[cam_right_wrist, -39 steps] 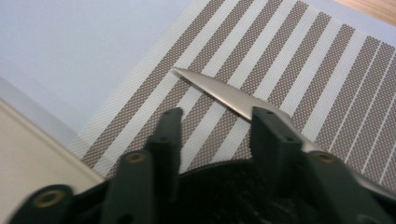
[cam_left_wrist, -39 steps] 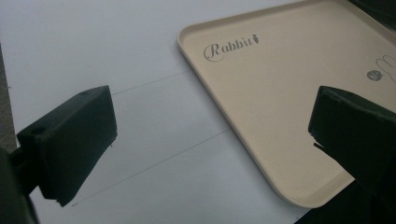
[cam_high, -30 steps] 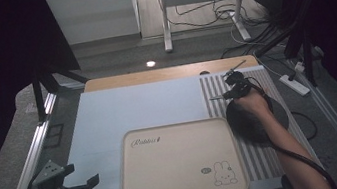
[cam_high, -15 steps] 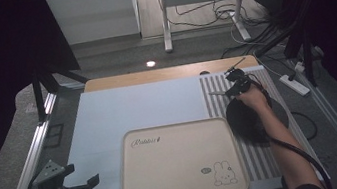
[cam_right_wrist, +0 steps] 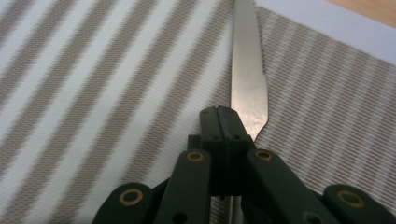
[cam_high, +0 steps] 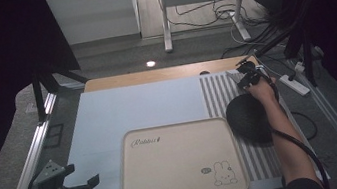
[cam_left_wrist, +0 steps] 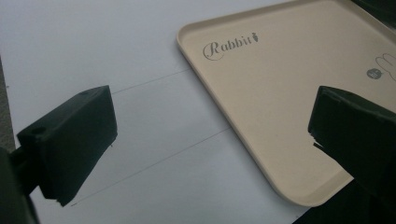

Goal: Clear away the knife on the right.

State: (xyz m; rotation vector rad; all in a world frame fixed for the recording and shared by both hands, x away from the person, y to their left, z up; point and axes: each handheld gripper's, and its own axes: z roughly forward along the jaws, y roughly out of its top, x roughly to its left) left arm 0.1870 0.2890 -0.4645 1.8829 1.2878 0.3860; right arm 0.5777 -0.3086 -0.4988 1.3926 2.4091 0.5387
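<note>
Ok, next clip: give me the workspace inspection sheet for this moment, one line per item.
Surface: pale blue table top with a striped placemat on its right part.
Job's things: beige tray printed "Rabbit" with a rabbit drawing, nothing on it; table knife lying on the placemat; dark round object on the placemat, kind cannot be told.
Clutter: nothing seen.
Grippers: left gripper open, near the table's near left corner, beside the tray; right gripper shut, with the knife passing beneath its fingers, grasp cannot be confirmed.
Cables: one runs along the right forearm; more lie on the floor behind the table.
Surroundings: white power strip, metal frame rails, dark curtains.
</note>
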